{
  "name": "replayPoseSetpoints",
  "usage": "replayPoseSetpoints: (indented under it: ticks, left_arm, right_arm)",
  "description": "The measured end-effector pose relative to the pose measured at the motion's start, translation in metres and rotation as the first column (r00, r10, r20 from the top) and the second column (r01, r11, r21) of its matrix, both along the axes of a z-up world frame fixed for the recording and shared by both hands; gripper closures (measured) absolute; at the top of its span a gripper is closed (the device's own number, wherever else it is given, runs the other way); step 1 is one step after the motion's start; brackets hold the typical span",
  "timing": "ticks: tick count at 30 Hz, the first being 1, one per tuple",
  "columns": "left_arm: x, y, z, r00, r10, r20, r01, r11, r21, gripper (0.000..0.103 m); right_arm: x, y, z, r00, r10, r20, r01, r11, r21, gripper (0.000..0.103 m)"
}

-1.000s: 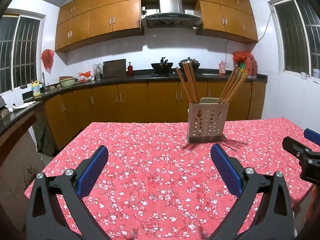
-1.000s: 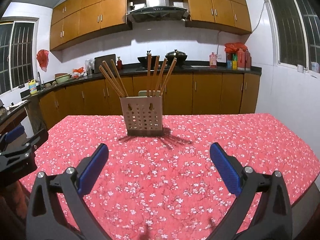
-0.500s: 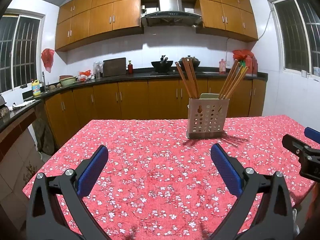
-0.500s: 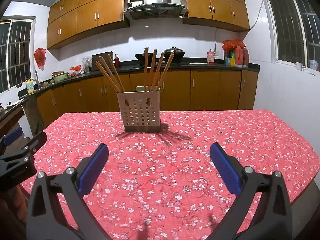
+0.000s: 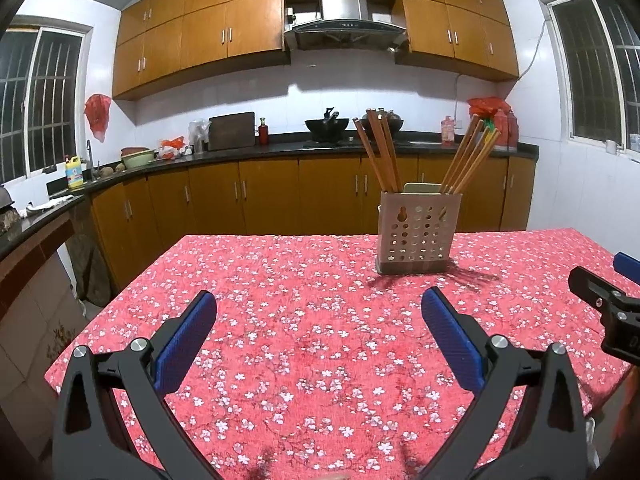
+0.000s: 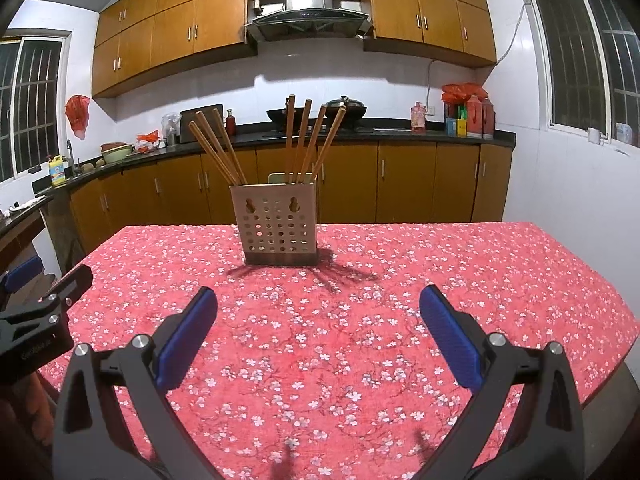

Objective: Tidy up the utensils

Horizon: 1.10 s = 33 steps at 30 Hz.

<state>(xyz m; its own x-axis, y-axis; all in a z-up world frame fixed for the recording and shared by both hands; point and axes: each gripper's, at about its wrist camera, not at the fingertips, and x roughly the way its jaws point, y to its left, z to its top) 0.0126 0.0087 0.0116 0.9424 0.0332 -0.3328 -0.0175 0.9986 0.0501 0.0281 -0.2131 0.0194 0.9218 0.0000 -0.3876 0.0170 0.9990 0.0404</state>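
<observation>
Overhead cabinets (image 5: 256,28), floral tablecloth (image 5: 320,344), chopstick holder (image 6: 278,230)

A home kitchen is shown: wooden cabinets (image 5: 224,36) at 12 o'clock, a range hood (image 5: 344,20), woks on a stove (image 5: 327,125), a sink counter (image 5: 60,196) at 9 o'clock.

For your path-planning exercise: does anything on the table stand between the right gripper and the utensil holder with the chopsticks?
Nothing visible does. Only bare floral tablecloth lies between the open right gripper and the utensil holder holding the chopsticks. The left gripper sits off to the side.
</observation>
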Motion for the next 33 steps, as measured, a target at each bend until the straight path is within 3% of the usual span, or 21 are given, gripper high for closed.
replayPoseSetpoints:
  ticks: [33]
  left_arm:
    - [-0.0002, -0.0008, -0.0012, 1.000, -0.009, -0.003, 0.009, 1.000, -0.006, 0.002]
  right_arm:
    - [0.0029, -0.0014, -0.0037, 1.000, 0.000, -0.010, 0.000, 1.000, 0.011, 0.004]
